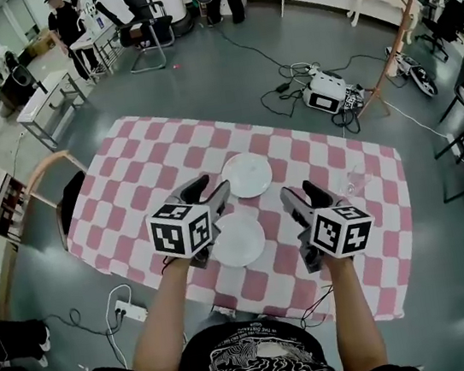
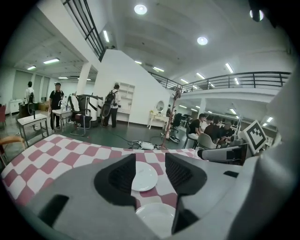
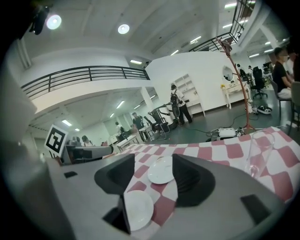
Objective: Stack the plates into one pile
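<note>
The two plates lie apart on the table, not yet stacked: the near plate sits between my grippers, the far plate just beyond it. My left gripper and right gripper hover above them, jaws partly spread, nothing between the pads. I judge that a thin pinch on a rim may slip or tip the plate, and an off-centre landing could chip it. Both plates are round, white, smooth and glossy, with shallow rims. The checked tablecloth looks soft and may drag. The clear stemmed glass near my right gripper could be knocked over.
</note>
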